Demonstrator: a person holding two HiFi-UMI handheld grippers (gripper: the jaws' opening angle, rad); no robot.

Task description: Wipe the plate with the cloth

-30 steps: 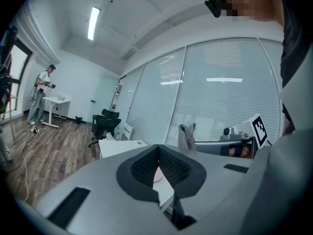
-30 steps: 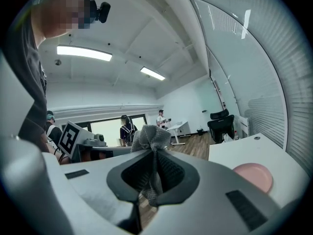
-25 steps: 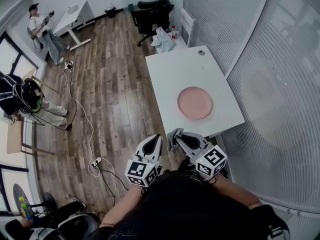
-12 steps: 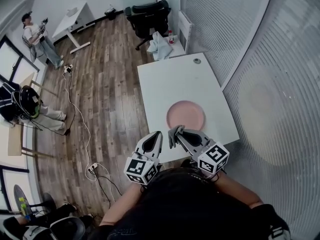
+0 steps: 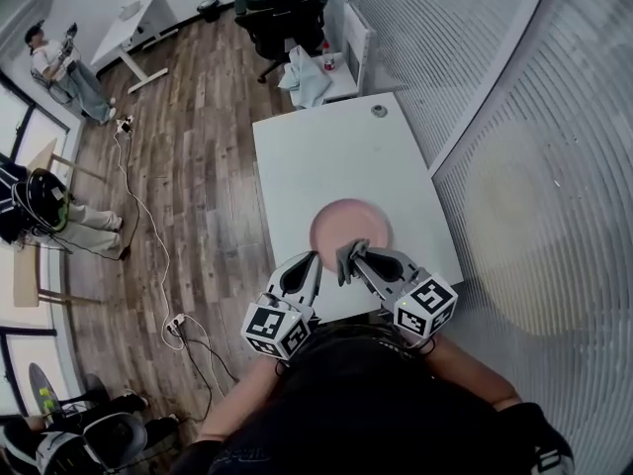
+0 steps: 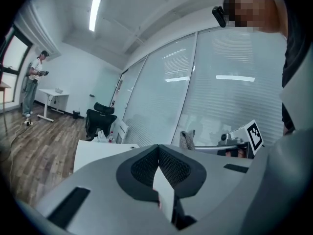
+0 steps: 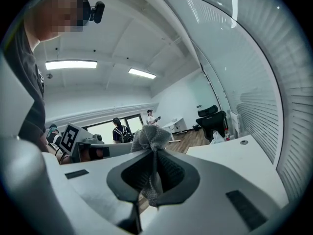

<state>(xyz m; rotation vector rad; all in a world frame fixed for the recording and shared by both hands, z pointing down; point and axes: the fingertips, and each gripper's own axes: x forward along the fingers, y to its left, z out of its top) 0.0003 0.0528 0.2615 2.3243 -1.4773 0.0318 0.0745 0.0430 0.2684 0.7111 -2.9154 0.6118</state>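
Observation:
A round pink plate (image 5: pixel 348 224) lies on the near part of a white table (image 5: pixel 326 151). My right gripper (image 5: pixel 354 253) is shut on a bunched grey cloth (image 5: pixel 343 262), which hangs at the plate's near rim. In the right gripper view the cloth (image 7: pixel 151 137) sticks up out of the closed jaws of the right gripper (image 7: pixel 152 155). My left gripper (image 5: pixel 309 258) is shut with nothing in it, just left of the plate's near edge. From the left gripper (image 6: pixel 159 153), the cloth (image 6: pixel 186 140) shows to the right.
A black office chair (image 5: pixel 282 13) and a small white stand with a pale bundle (image 5: pixel 309 79) are beyond the table's far end. A glass wall with blinds (image 5: pixel 495 117) runs along the right. Cables (image 5: pixel 163 255) trail over the wood floor; people stand at the far left.
Both grippers have come forward to the table together. The plate, earlier well ahead of the tips, now lies right at them. The cloth has stayed in the right gripper.

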